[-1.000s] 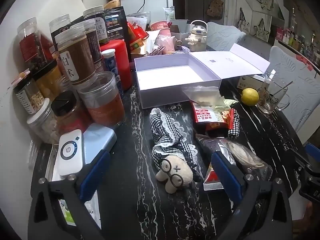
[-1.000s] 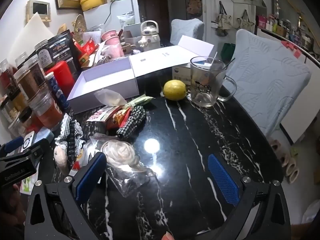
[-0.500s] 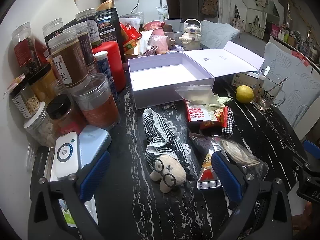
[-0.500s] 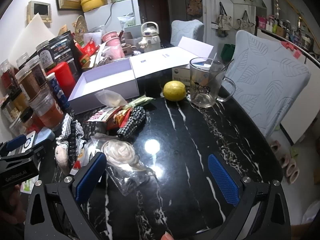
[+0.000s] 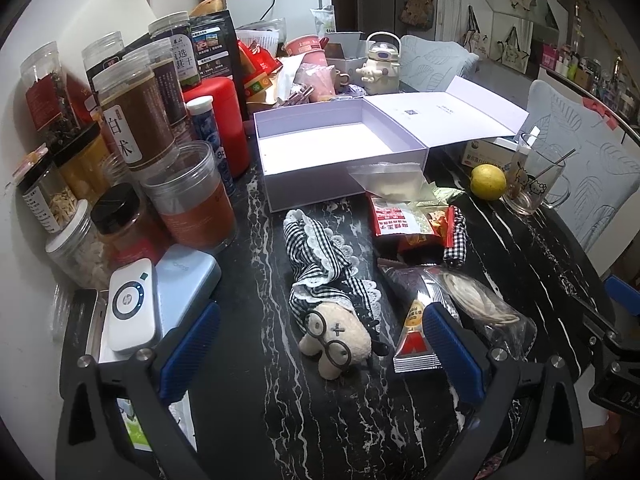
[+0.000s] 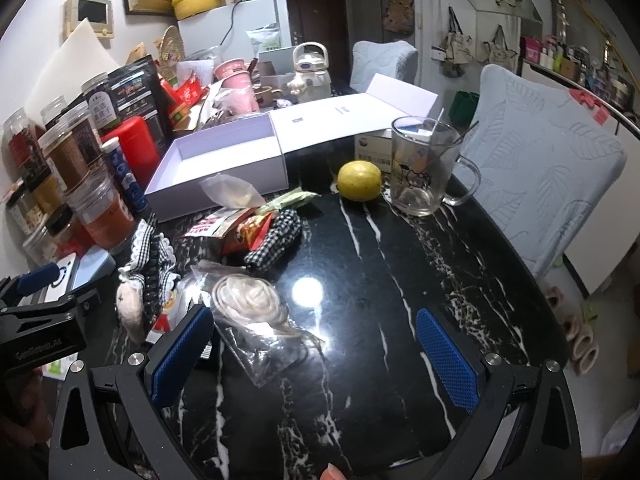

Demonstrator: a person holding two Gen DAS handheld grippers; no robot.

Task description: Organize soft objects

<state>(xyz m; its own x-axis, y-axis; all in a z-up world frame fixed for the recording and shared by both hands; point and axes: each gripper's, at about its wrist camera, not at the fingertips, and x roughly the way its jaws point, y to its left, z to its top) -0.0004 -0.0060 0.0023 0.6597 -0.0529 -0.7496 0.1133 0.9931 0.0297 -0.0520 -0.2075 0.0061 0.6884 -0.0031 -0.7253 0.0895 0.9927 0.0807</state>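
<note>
Left wrist view: the left gripper (image 5: 320, 354) hovers over the black marble table (image 5: 256, 400), its two blue fingers spread wide and empty, one on each side of one plush toy (image 5: 334, 334) in a gingham dress that lies head toward the camera. One open white box (image 5: 340, 152) stands beyond it, its single lid folded flat to the right. Beside the toy lie one gingham scrunchie (image 5: 456, 244), two red snack packets and one clear bag of pale cord (image 5: 476, 304). One lemon (image 5: 487, 182) sits just beside one glass mug (image 5: 536, 184). In the right wrist view, the right gripper (image 6: 314, 354) is likewise spread and empty above bare table, the cord bag near its left finger.
</note>
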